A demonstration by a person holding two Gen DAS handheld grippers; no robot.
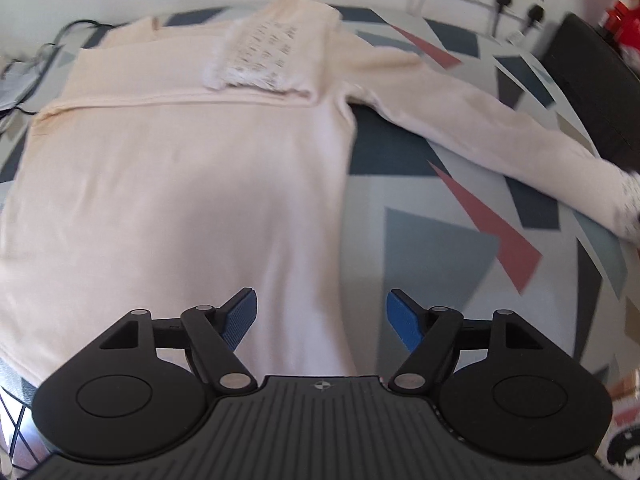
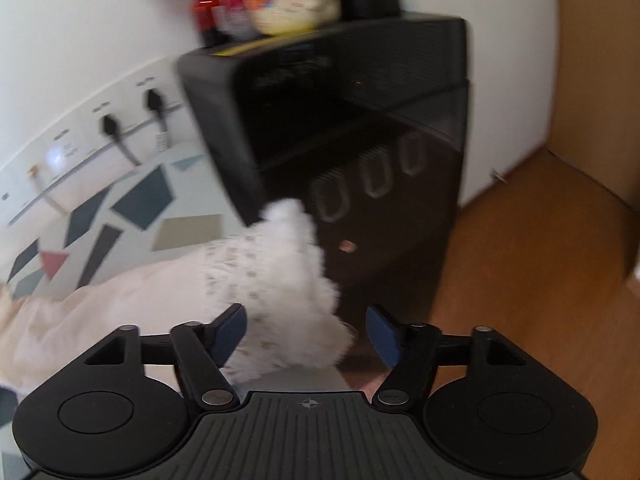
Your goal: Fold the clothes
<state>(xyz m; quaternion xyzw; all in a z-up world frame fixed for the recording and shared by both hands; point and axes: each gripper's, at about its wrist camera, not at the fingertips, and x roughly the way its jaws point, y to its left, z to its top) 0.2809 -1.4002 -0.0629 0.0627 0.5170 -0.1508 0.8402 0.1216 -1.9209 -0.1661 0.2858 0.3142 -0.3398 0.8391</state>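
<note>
Left wrist view: left gripper [image 1: 322, 316] held with jaws wide apart, nothing between the blue pads [image 1: 240, 320], poised over the lower hem region of a pale pink long-sleeved top [image 1: 180, 168]. Top lay spread flat ahead of the gripper on a bedsheet with a geometric print [image 1: 460, 240]; one sleeve already folded across the chest, its white fluffy cuff [image 1: 260, 60] resting far ahead near the neckline. Other sleeve [image 1: 500, 132] stretched out ahead and to the right, ending at the frame edge. Wall sockets with black plugs [image 1: 520, 6] seen beyond, ahead and to the right.

Right wrist view: right gripper [image 2: 306, 330] likewise spread wide, gripping nothing. Fluffy white sleeve cuff [image 2: 280, 280] lay directly ahead, partly between the open fingers [image 2: 230, 334]; contact with the pads could not be determined owing to blur. Black cabinet [image 2: 340, 120] stood just beyond the cuff, with bottles [image 2: 208, 4] on top. Wooden floor [image 2: 520, 260] visible to the right.
</note>
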